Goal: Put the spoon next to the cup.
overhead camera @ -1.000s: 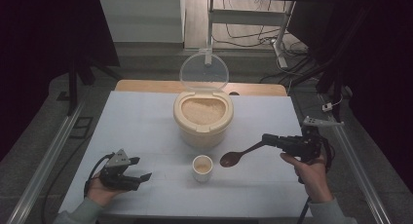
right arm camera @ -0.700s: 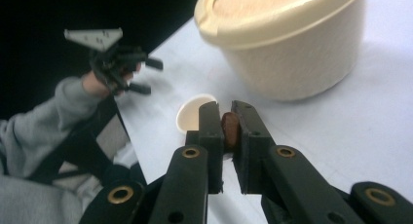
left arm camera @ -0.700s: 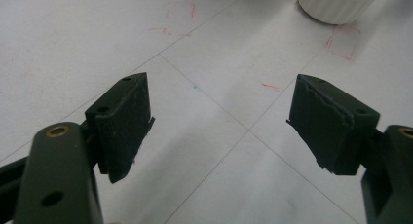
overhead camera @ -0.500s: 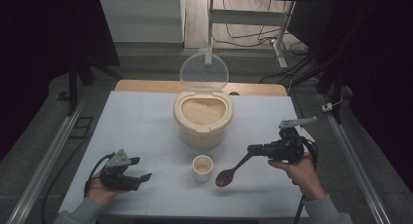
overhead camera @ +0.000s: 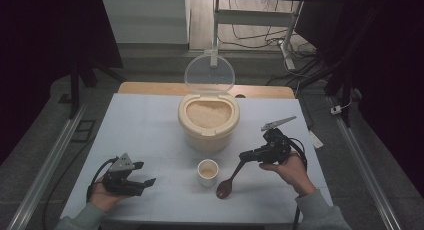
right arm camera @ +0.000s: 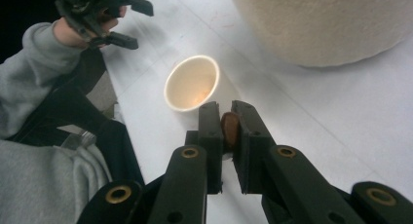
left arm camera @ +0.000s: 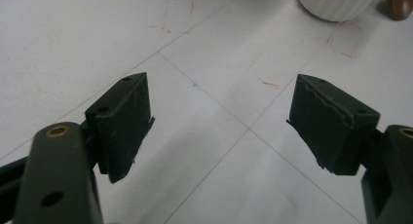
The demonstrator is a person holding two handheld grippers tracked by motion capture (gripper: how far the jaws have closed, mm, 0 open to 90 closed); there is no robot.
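White bench [overhead camera: 150, 125] carries a cream rice container [overhead camera: 208, 121] at its middle, lid up, grain showing inside. Nearer the person stands a small white cup [overhead camera: 208, 171], and just right of it lies the bowl of a brown wooden spoon [overhead camera: 227, 184], low over the bench, with its handle rising right and far into the right gripper [overhead camera: 246, 156]. That gripper is clamped on the handle, the wood pinched between its pads. At near left, the left gripper [overhead camera: 145, 174] rests by the bench with jaws apart, holding nothing.
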